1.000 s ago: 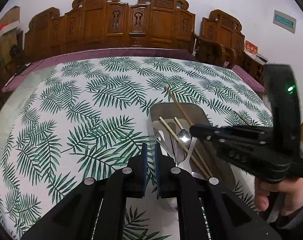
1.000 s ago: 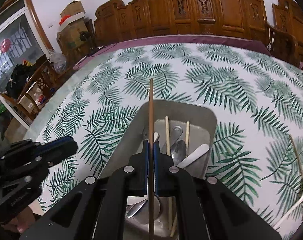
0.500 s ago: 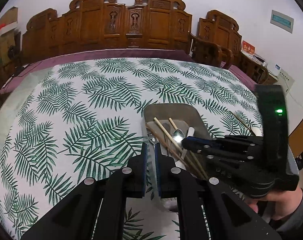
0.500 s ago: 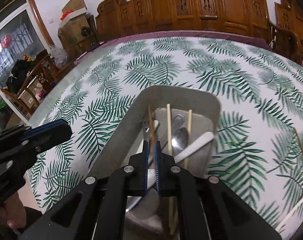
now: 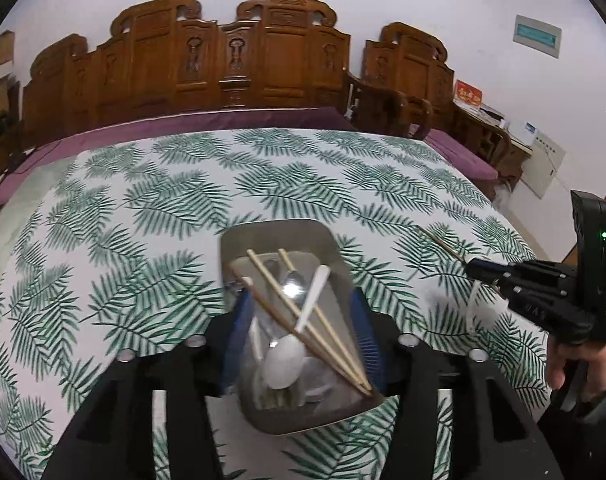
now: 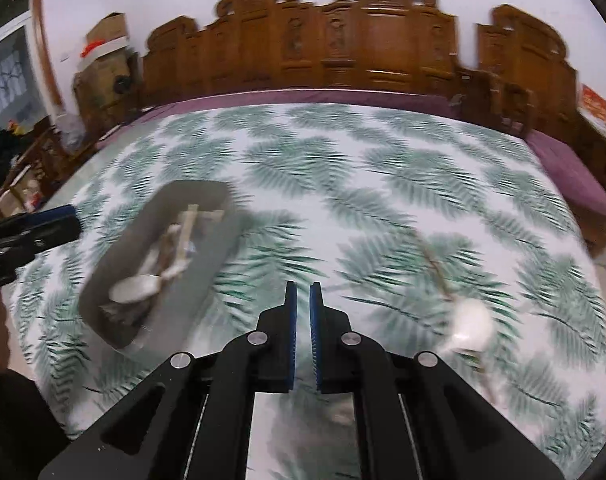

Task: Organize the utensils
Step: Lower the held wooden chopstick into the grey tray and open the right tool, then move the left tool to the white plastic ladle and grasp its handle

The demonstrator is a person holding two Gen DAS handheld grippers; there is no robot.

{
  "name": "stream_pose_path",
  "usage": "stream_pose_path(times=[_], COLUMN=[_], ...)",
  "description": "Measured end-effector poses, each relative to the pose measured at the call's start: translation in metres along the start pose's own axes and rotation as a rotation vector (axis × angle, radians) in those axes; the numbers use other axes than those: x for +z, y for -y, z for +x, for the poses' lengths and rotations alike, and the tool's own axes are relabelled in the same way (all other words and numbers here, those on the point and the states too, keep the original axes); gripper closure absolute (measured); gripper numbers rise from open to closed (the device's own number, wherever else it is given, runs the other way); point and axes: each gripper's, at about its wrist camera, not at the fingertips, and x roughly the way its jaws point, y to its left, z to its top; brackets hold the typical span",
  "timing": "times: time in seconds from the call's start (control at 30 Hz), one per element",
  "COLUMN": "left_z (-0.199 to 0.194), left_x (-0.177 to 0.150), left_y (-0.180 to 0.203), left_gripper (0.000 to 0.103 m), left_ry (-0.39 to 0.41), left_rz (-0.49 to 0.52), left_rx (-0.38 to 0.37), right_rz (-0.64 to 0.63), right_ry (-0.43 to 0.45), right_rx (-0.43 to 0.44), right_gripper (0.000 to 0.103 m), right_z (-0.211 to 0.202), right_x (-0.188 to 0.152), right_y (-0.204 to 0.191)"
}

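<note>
A grey tray (image 5: 271,228) holds several wooden chopsticks (image 5: 275,286), a metal spoon (image 5: 294,280) and white plastic spoons (image 5: 283,360). My left gripper (image 5: 301,320) hangs over the tray's near half. Its jaws are opening, with a blue pad on either side of the tray and neither pressing on it. My right gripper (image 6: 301,300) is shut on nothing, above bare tablecloth to the right of the tray (image 6: 199,190). A loose chopstick (image 6: 435,264) and a white spoon (image 6: 471,320) lie ahead and to its right. In the left wrist view the right gripper (image 5: 479,270) hovers close to that spoon (image 5: 483,308).
The round table has a white cloth with green palm leaves (image 5: 163,208) over a purple undercloth. Carved wooden chairs (image 5: 231,60) line its far side. A hand (image 5: 575,364) holds the right gripper. The right wrist view is motion-blurred.
My right gripper dropped its chopstick into the tray, then swung right toward the loose spoon. My left gripper moved over the tray and its jaws went from shut to wide apart.
</note>
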Motion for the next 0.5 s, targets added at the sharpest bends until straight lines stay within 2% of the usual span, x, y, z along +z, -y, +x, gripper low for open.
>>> stream_pose_path(times=[0.13, 0.2, 0.3, 0.5], left_z=[0.006, 0.008, 0.011, 0.016], left_x=[-0.003, -0.004, -0.005, -0.011], left_y=[0.018, 0.026, 0.034, 0.061], left_gripper=[0.038, 0.038, 0.038, 0.038], left_ry=[-0.012, -0.018, -0.030, -0.053], left_rz=[0.035, 0.046, 0.048, 0.084], left_rx=[-0.013, -0.023, -0.049, -0.077], right_rz=[0.054, 0.064, 0.068, 0.094], right_ry=[0.011, 0.010, 0.005, -0.008], right_rx=[-0.053, -0.079, -0.120, -0.159], right_gripper=[0.094, 0.094, 0.084, 0.082], right_z=[-0.014, -0.019, -0.025, -0.023], right_x=[-0.016, -0.023, -0.034, -0.052], right_y=[0.040, 0.054, 0.076, 0.107])
